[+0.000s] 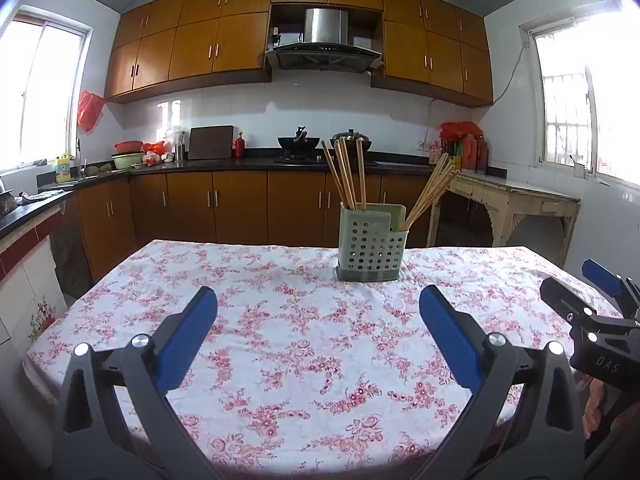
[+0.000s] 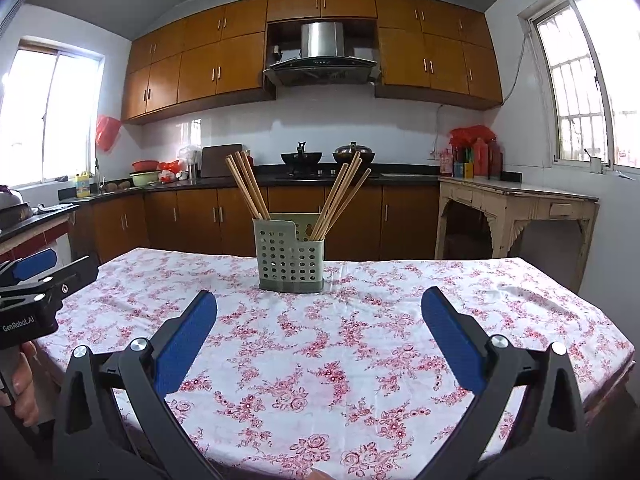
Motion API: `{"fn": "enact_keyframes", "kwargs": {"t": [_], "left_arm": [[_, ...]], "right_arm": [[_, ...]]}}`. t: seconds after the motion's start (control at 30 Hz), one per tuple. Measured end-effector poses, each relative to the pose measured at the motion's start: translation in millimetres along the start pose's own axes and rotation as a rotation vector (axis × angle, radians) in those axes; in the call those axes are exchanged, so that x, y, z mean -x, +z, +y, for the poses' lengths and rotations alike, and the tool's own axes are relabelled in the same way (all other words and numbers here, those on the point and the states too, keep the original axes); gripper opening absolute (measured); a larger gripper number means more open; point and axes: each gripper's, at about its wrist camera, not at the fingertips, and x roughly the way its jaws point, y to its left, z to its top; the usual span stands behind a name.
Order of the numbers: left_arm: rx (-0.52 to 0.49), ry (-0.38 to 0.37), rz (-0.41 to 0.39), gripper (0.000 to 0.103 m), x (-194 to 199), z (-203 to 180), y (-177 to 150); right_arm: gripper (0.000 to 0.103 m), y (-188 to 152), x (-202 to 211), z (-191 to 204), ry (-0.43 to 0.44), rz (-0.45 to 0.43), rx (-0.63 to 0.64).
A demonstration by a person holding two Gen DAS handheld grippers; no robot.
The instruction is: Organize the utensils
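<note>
A pale green perforated utensil holder (image 1: 372, 246) stands upright on the far half of a table covered by a white cloth with pink flowers (image 1: 280, 340), at about one o'clock from the left gripper (image 1: 318, 308) and near eleven o'clock from the right gripper (image 2: 319, 308). Wooden chopsticks sit in it in two bunches — one bunch (image 2: 246, 186) leaning toward eleven o'clock from the taller left compartment, the other (image 2: 340, 196) fanning toward one o'clock from the lower right compartment. Both grippers hover over the near part of the cloth, well apart from the holder, each with its blue-padded jaws spread wide and nothing between them. In the left wrist view the right gripper shows at the three o'clock edge, with fingers of the person's hand (image 1: 594, 408) below it; in the right wrist view the left gripper shows at the nine o'clock edge. Behind the table run dark counters with a wok (image 2: 301, 157) and a lidded pot (image 2: 353, 153) on the stove.
</note>
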Motion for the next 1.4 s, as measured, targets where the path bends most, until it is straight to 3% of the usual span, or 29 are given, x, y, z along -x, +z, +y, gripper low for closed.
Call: {"fn": "enact_keyframes", "kwargs": {"t": [1.4], "left_arm": [[0.001,0.022,0.015,0.099,-1.7,-3.6,-5.0]], "right_arm": [[0.101,-4.4,-2.5,3.2,0.007,0.020,-0.005]]}}
